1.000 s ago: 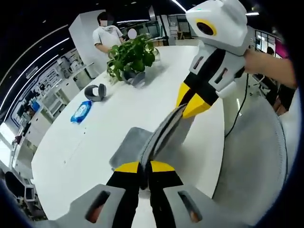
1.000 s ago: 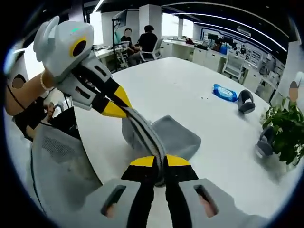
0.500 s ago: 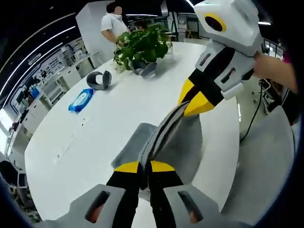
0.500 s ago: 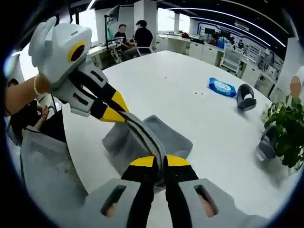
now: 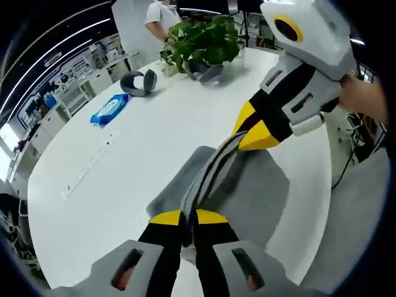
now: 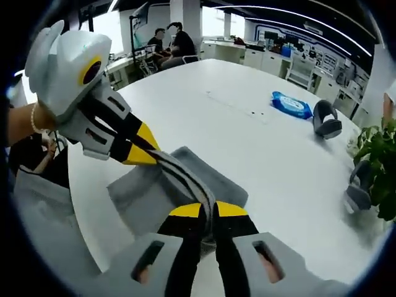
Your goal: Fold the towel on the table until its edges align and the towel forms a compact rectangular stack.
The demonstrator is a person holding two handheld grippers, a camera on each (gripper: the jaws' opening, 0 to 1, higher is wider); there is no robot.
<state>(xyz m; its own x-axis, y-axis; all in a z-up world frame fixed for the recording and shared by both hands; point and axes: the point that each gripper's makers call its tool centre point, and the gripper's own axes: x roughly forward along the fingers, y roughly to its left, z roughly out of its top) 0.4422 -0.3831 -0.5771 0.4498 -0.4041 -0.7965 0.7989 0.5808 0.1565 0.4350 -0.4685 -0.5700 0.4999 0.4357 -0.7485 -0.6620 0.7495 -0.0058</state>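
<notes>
Your left gripper (image 5: 189,218) and right gripper (image 6: 208,210) each pinch one end of the gray towel's (image 5: 257,192) top edge, pulled tight between them, so both corners travel together. The rest lies on the white table (image 5: 142,148).

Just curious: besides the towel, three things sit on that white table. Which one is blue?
The flat blue packet, lying beside the grey headset. The third thing is a green potted plant.

Each gripper, the left gripper (image 5: 189,218) and the right gripper (image 6: 208,210), has a pale grey body, black fingers (image 5: 166,238) with yellow tips, and a yellow-ringed lens housing.
</notes>
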